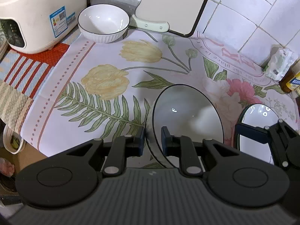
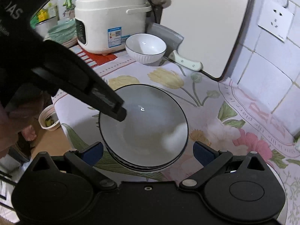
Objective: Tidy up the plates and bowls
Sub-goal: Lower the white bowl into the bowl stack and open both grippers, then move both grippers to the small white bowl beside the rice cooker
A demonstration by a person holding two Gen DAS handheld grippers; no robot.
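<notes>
Left gripper [image 1: 153, 140] level, pinching rim of top bowl [image 1: 187, 116] at 6 o'clock, stack [image 2: 146, 161] on floral cloth [image 1: 105, 56]. Right gripper [image 2: 148, 151] spread wide, straddling stack. Second bowl [image 1: 104, 23] at 11 o'clock.

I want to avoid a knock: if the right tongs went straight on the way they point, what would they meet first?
Most likely the stack of plates right ahead of the open right tongs. The left tongs grip its rim. Depth is unclear; they might pass above it.
</notes>
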